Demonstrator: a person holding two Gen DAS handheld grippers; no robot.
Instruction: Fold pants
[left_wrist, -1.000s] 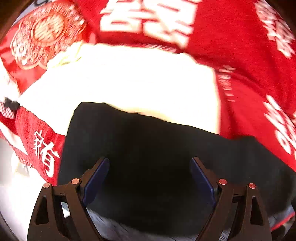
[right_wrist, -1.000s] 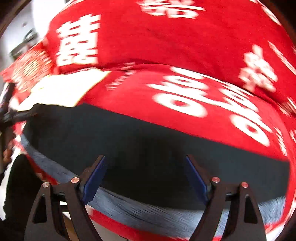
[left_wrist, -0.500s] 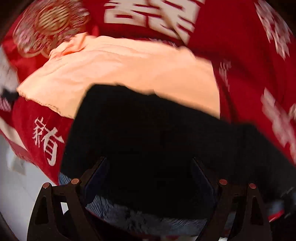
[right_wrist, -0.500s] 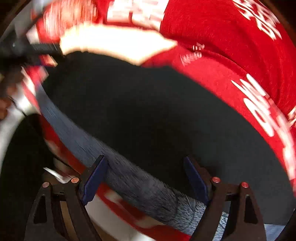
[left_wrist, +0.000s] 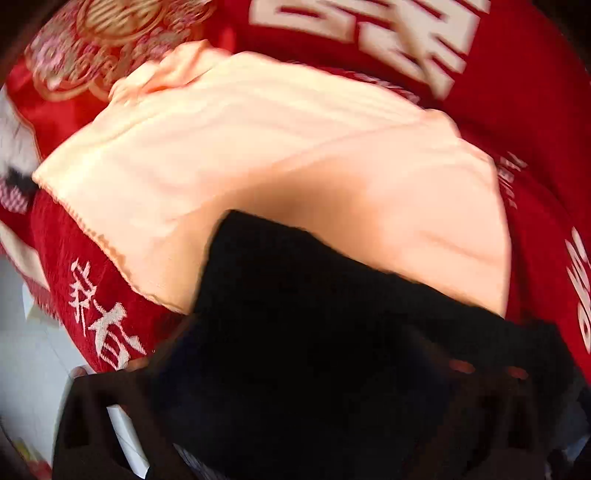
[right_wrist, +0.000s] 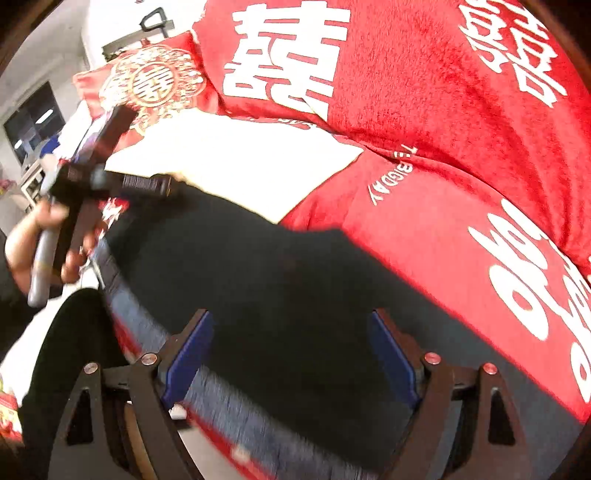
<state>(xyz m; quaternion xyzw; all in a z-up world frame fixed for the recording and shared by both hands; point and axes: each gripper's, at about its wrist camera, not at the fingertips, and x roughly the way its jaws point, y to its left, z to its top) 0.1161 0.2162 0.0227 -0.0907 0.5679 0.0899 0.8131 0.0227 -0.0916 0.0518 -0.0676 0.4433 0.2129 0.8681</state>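
Observation:
Black pants (right_wrist: 280, 280) lie across a red blanket (right_wrist: 424, 110), with a grey-blue waistband (right_wrist: 236, 410) along the near edge. My right gripper (right_wrist: 291, 354) is open, its blue pads straddling the waistband edge. In the left wrist view the black pants (left_wrist: 332, 350) fill the lower frame and cover my left gripper (left_wrist: 295, 413); its fingers are dark, blurred and mostly hidden. In the right wrist view the left gripper (right_wrist: 155, 186) sits at the pants' far left corner, held by a hand.
A folded cream cloth (left_wrist: 277, 166) lies on the blanket just beyond the pants. A red cushion with a gold emblem (right_wrist: 151, 81) sits at the back left. The bed edge and pale floor (left_wrist: 22, 350) are at left.
The left gripper has moved into the pants; the black cloth now covers its fingers. The right gripper's view has swung back; it stays open over the waistband.

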